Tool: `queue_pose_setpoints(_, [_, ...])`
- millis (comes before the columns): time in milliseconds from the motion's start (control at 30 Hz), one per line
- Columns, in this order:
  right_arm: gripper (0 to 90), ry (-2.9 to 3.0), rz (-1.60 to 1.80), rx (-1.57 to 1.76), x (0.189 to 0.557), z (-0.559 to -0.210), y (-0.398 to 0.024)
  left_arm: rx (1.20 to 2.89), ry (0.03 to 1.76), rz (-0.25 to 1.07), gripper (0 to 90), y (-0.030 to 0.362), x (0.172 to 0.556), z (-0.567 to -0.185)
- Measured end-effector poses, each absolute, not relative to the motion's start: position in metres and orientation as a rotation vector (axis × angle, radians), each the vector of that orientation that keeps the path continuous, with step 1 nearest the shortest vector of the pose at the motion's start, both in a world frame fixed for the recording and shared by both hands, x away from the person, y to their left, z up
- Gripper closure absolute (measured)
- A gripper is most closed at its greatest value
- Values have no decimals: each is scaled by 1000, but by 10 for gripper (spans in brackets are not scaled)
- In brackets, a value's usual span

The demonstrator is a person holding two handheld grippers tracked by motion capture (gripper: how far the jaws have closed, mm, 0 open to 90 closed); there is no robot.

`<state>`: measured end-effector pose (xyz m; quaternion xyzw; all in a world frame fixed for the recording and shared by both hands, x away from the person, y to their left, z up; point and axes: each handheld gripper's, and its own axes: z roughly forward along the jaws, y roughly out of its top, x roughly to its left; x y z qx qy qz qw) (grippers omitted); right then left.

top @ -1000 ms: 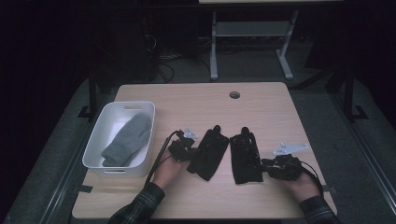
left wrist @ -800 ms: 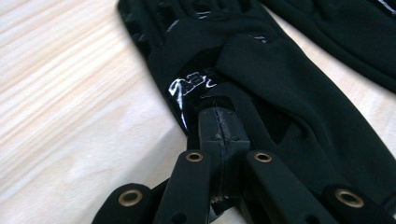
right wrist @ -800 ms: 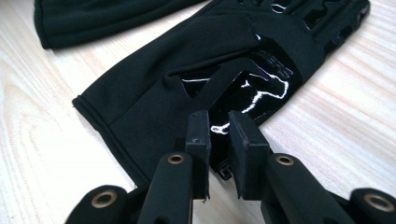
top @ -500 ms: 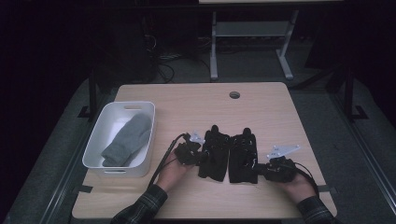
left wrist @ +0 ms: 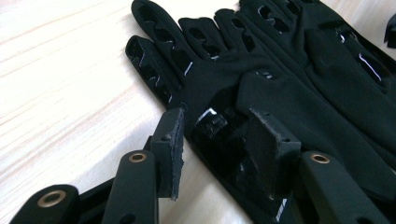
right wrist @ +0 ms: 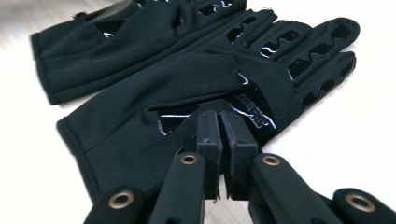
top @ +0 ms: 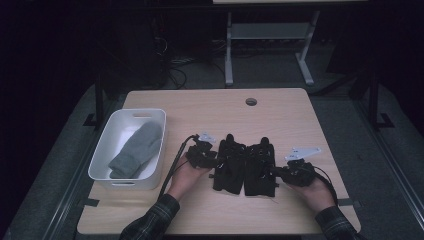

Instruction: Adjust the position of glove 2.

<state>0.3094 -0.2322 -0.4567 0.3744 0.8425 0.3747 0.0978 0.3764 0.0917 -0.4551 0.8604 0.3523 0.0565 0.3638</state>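
Observation:
Two black gloves lie flat, side by side and touching, on the wooden table (top: 200,110). The left glove (top: 229,164) (left wrist: 219,79) has its side edge between the pads of my left gripper (top: 212,159) (left wrist: 217,123). Those jaws have just been opening; they stand apart and no longer press on the fabric. My right gripper (top: 278,172) (right wrist: 219,116) is shut on the outer edge of the right glove (top: 259,165) (right wrist: 196,74), pinching a thin fold near the palm. The right glove (left wrist: 345,46) also shows beyond the left one, and the left glove (right wrist: 116,42) lies past the right one.
A white bin (top: 106,150) sits at the table's left edge with a grey mitten (top: 137,150) in it. A round cable hole (top: 251,101) is near the far edge. A metal stand (top: 265,50) is on the floor beyond the table.
The two gloves, apart and angled a second ago, now lie together and parallel. My left gripper slid right with its glove, then its jaws opened. The right jaws closed tighter.

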Motion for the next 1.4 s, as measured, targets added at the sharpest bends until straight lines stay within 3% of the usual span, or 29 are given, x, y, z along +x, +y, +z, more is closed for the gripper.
queue_pose_setpoints(167, [900,2474,1111,1116,313,-458,-233,2220,921,149,574,90,379,-464])
queue_pose_setpoints(533, [900,2522,1054,1109,315,-467,-226,2219,887,161,833,87,378,-466])
queue_pose_setpoints(1400, [900,2579,1063,1024,312,-466,-199,2046,862,-23,847,97,380,-431])
